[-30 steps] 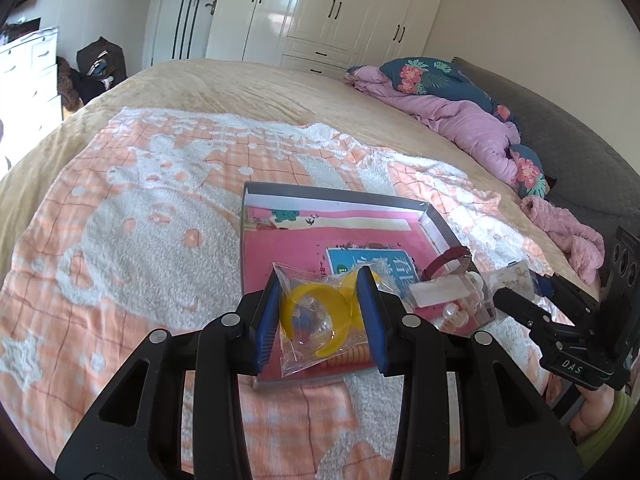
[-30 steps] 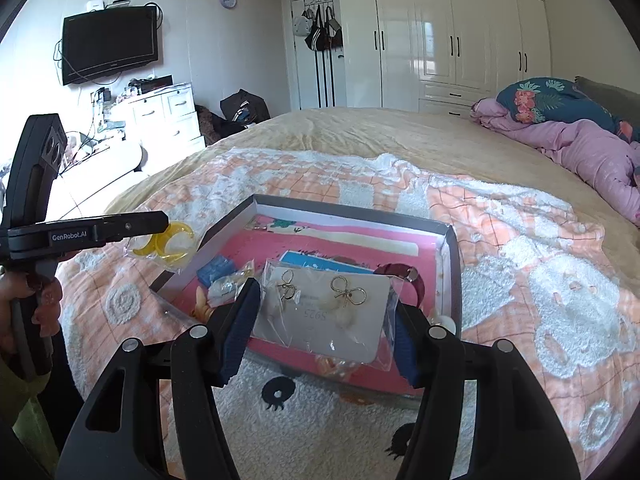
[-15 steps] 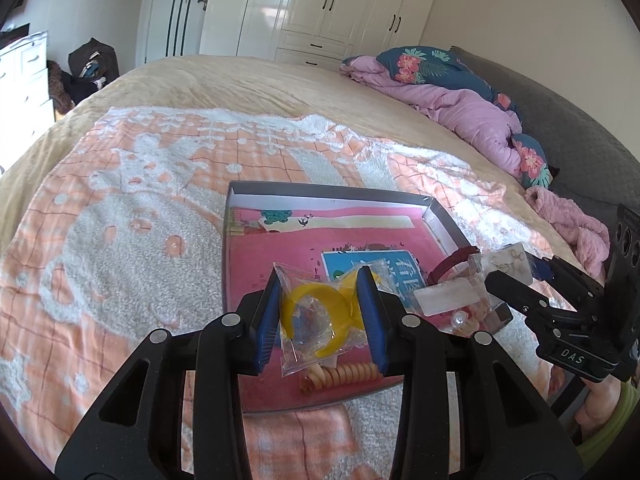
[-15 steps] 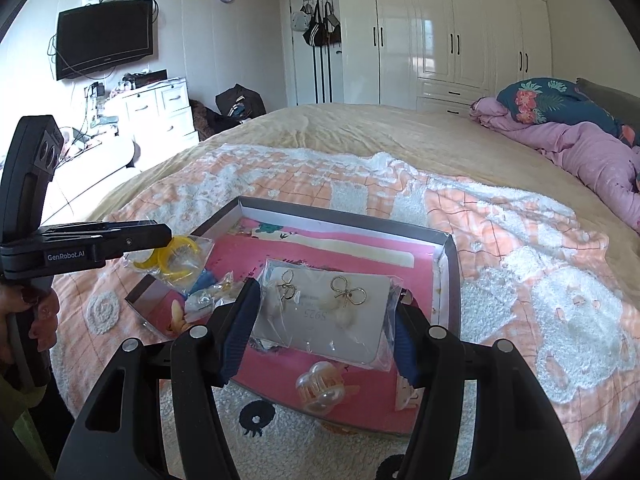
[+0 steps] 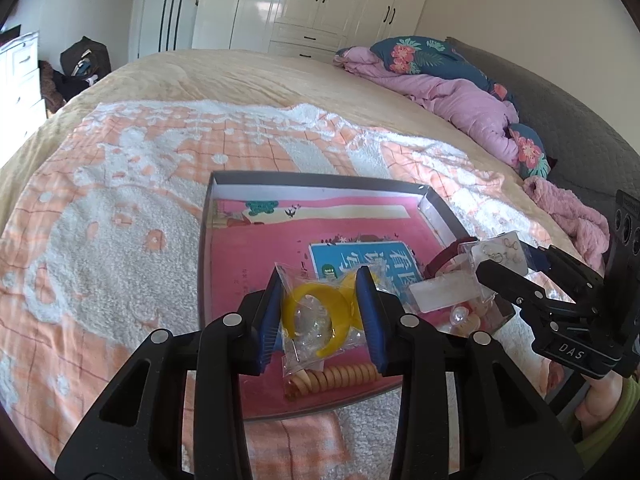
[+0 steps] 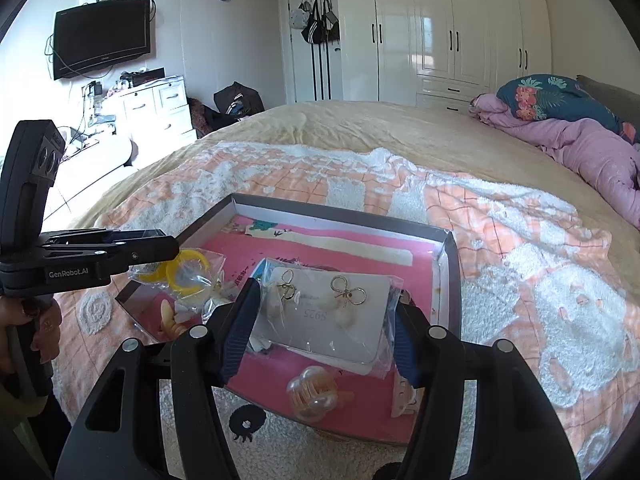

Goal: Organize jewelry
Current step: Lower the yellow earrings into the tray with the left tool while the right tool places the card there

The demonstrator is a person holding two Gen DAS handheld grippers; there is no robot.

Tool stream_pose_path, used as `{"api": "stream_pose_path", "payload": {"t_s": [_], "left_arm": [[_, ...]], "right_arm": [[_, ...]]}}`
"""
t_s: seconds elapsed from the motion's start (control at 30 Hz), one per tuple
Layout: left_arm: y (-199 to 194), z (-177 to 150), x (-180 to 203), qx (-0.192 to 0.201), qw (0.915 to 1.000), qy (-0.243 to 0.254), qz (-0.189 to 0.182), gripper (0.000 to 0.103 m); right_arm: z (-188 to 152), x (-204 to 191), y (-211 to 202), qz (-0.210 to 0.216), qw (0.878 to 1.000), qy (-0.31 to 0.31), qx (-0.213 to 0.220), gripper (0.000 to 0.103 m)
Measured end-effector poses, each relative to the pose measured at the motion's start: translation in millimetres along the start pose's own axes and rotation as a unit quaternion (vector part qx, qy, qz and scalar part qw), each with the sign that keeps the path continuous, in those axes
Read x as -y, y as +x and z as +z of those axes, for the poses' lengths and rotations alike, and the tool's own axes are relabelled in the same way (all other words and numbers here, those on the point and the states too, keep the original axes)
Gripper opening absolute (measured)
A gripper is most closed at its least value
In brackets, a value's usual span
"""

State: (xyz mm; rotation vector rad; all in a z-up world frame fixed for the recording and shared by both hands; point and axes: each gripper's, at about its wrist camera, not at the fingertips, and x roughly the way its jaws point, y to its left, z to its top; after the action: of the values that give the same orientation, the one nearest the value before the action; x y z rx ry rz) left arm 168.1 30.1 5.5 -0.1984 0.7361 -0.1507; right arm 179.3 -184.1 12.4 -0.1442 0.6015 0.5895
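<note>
My left gripper (image 5: 320,312) is shut on a clear bag of yellow rings (image 5: 314,314), held just above the near part of the pink-bottomed box (image 5: 312,178). From the right wrist view the same bag (image 6: 188,274) hangs at the left gripper's (image 6: 168,250) tips. My right gripper (image 6: 324,320) is shut on a clear bag holding an earring card (image 6: 332,316) with gold bow earrings, over the box (image 6: 340,216). The card (image 5: 500,254) also shows in the left wrist view at the box's right edge.
The box lies on an orange-and-white blanket (image 5: 120,220) on a bed. Inside it lie a peach spiral hair tie (image 5: 340,376), a peach claw clip (image 6: 312,396), a dark red band (image 5: 444,256) and a white packet (image 5: 444,296). Purple bedding (image 5: 468,104) is heaped far right.
Both grippers have moved forward over the box, each still holding its bag. The spiral hair tie and the claw clip have come into view beneath them.
</note>
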Motion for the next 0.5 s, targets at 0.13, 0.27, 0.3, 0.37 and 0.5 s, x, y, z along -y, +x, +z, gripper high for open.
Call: {"api": "stream_pose_path", "payload": {"t_s": [0.13, 0.27, 0.3, 0.37, 0.5], "left_arm": [[6.1, -5.2, 0.7, -0.009, 1.0000, 0.001, 0.002, 0.028], [12.1, -9.0, -1.6, -0.016, 0.9998, -0.002, 0.006, 0.028], [13.5, -9.8, -2.6, -0.018, 0.9998, -0.003, 0.008, 0.028], [16.4, -11.4, -5.4, -0.021, 0.9997, -0.006, 0.009, 0.028], [18.3, -12.5, -8.7, -0.021, 0.9997, -0.012, 0.008, 0.028]], "right_arm": [[-5.1, -0.3, 4.0, -0.004, 1.000, -0.001, -0.006, 0.058], [-8.9, -0.9, 8.4, -0.004, 1.000, -0.005, -0.013, 0.058], [-9.8, -0.9, 10.2, -0.005, 1.000, -0.007, -0.015, 0.058], [-11.7, -1.5, 13.4, -0.006, 1.000, -0.010, -0.021, 0.058], [-15.3, -1.6, 23.6, -0.006, 0.999, -0.013, -0.037, 0.058]]}}
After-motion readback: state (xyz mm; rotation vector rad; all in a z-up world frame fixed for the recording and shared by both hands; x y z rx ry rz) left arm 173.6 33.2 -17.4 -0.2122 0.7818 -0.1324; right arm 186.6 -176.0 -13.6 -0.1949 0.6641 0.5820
